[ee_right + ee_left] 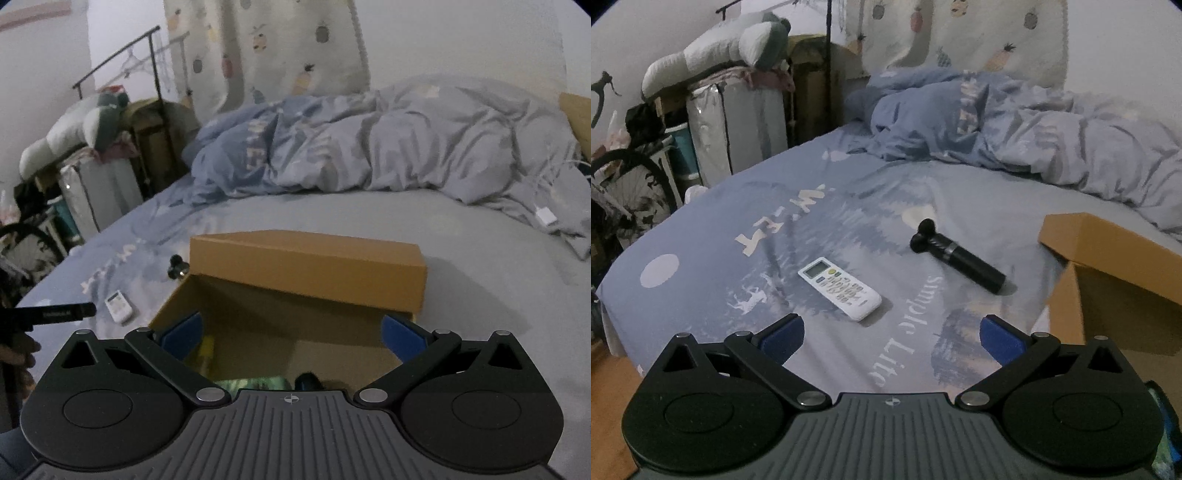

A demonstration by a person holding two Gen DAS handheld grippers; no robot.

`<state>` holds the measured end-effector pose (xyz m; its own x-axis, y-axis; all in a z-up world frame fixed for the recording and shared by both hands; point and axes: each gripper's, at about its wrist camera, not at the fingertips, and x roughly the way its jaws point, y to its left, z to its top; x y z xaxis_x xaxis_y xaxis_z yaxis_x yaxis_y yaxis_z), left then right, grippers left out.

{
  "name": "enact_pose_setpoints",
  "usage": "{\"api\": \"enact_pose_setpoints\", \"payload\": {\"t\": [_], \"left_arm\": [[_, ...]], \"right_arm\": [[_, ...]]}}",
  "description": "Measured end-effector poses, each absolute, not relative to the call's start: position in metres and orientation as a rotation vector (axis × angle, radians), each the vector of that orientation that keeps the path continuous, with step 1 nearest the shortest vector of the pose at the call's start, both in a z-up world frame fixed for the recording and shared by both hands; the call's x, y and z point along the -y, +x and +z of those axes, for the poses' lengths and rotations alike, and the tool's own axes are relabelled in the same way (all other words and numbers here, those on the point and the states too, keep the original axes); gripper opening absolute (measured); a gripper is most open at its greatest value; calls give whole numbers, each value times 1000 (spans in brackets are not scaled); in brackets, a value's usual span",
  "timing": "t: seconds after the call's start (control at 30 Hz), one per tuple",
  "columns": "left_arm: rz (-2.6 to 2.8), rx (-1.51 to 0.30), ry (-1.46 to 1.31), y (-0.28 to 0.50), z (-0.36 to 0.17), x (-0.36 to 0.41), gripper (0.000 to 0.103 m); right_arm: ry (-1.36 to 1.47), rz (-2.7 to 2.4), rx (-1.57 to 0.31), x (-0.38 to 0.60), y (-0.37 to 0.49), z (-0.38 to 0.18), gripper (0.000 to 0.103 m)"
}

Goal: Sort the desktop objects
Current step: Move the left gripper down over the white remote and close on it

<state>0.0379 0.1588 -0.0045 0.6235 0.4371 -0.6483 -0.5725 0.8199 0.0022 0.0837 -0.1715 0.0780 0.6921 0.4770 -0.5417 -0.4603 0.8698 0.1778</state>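
A white remote control lies on the blue bedsheet, just ahead of my left gripper, which is open and empty. To its right rests a black electric shaver. The open cardboard box stands at the right. In the right wrist view my right gripper hangs open and empty over the box; inside it lie a yellow item, a green item and a dark object. The remote and the shaver's head show left of the box.
A crumpled blue duvet covers the far side of the bed. Storage bags, a plush toy and a clothes rack stand beyond the bed's left edge, with a bicycle wheel. A white charger lies at the right.
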Motion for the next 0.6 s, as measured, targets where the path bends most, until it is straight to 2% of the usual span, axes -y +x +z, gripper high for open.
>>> {"api": "enact_pose_setpoints", "payload": {"t": [0.6], "left_arm": [[724, -801, -314, 112, -58, -243, 103]], "right_arm": [[77, 546, -621, 144, 137, 65, 103]]}}
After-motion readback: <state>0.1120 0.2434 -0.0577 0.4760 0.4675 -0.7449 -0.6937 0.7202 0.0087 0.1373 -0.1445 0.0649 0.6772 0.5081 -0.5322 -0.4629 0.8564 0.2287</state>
